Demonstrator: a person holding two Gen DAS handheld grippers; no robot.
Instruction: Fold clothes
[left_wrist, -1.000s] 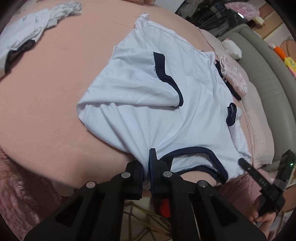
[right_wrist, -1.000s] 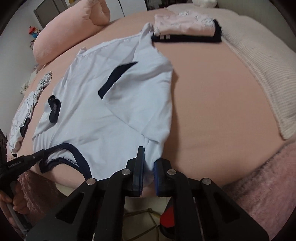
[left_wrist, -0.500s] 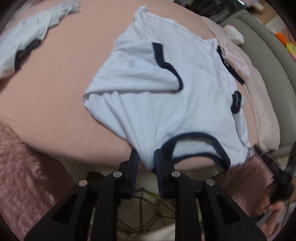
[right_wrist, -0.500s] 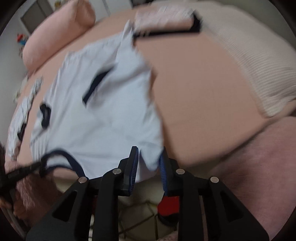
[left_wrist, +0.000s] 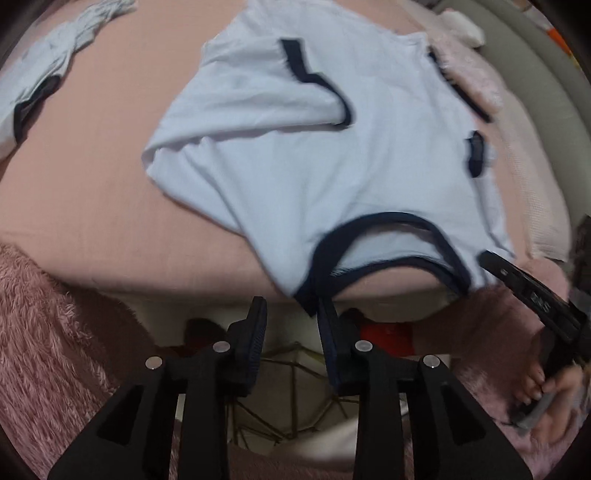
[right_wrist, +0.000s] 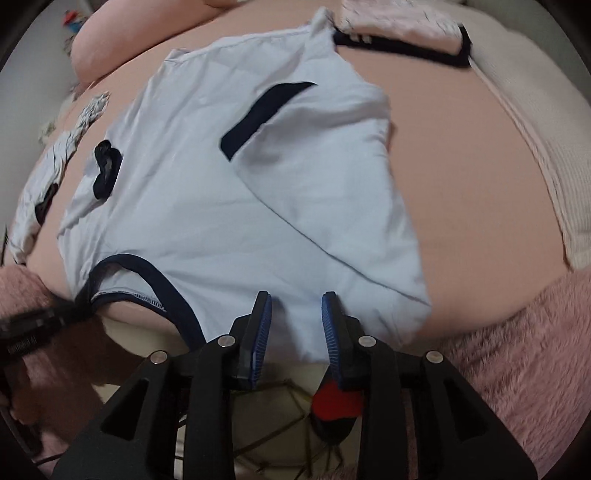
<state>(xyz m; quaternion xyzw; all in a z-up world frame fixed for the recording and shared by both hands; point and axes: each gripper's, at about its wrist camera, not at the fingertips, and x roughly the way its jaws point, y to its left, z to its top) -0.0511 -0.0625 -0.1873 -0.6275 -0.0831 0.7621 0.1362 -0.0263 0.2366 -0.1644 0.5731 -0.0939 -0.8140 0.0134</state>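
Observation:
A pale blue T-shirt (left_wrist: 332, 166) with navy collar and sleeve trim lies on the pink bed, both sleeves folded inward, its collar end hanging over the near edge. It also shows in the right wrist view (right_wrist: 229, 206). My left gripper (left_wrist: 291, 314) is open at the bed's edge, its jaws apart just below the navy collar (left_wrist: 384, 229), holding nothing. My right gripper (right_wrist: 295, 314) is open with the shirt's shoulder edge hanging loose between its jaws. The other gripper shows at the right edge of the left wrist view (left_wrist: 535, 295).
A folded pink garment on a black one (right_wrist: 402, 33) lies at the far side. Another pale blue garment (left_wrist: 40, 81) lies crumpled to the left. A pink pillow (right_wrist: 122, 40) sits far back. Fluffy pink blanket (right_wrist: 517, 350) drapes the bed's near edge. A grey headboard (left_wrist: 535, 92) runs along the right.
Both grippers were shut on the shirt's shoulder edges one second ago; they have opened, let the cloth go and drawn back from the bed's edge. The shirt lies where it was set.

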